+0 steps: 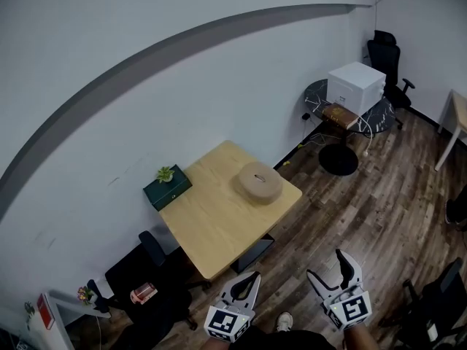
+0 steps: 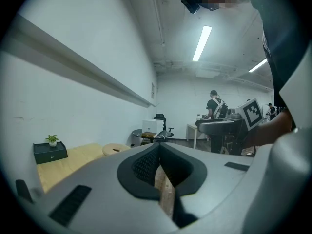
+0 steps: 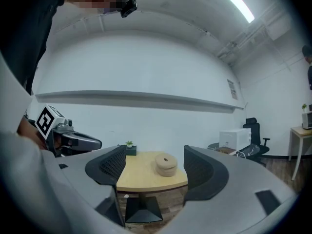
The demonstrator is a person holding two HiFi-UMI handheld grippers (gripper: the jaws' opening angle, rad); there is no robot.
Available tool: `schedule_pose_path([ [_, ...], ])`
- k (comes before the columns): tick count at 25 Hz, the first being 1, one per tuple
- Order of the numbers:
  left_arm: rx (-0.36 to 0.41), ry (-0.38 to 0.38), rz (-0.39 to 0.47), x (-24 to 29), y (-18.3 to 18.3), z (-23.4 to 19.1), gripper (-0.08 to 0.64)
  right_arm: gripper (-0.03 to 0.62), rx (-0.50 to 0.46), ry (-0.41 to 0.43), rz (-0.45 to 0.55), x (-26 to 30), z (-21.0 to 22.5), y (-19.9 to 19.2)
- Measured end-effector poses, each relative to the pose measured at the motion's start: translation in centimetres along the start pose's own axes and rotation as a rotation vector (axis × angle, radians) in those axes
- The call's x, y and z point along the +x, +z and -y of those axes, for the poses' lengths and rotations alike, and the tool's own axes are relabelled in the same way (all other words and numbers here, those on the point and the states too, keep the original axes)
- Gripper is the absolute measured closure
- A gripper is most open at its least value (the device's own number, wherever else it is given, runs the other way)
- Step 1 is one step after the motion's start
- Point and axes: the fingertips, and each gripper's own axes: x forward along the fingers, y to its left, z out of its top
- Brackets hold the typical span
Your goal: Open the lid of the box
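A round tan box (image 1: 257, 181) with its lid on rests on the light wooden table (image 1: 211, 224), toward the table's right corner. It shows small in the right gripper view (image 3: 166, 164), framed between the jaws, and far off in the left gripper view (image 2: 115, 149). My left gripper (image 1: 248, 284) is shut, its pads meeting with nothing between them. My right gripper (image 1: 327, 269) is open and empty. Both hang low over the wooden floor, well short of the table and the box.
A dark green case with a small plant (image 1: 167, 186) stands at the table's far left corner by the wall. A black chair (image 1: 149, 283) sits left of the table. A white box (image 1: 355, 86) lies on a round dark table (image 1: 321, 97) at the back right. A person (image 2: 214, 106) stands far off.
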Motion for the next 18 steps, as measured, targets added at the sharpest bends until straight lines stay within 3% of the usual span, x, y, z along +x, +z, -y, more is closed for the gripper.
schedule_pose_path([
  [5, -0.003, 0.049, -0.028, 0.3, -0.4, -1.8, 0.541, 0.221, 0.003, 0.104, -0.014, 3.4, -0.7, -0.2],
  [7, -0.006, 0.062, -0.034, 0.5, -0.6, -2.8, 0.541, 0.222, -0.006, 0.135, -0.070, 4.9, -1.1, -0.4],
  [18, -0.032, 0.128, -0.028, 3.4, -1.0, -11.6, 0.541, 0.222, -0.027, 0.229, -0.126, 14.9, -1.9, -0.2],
])
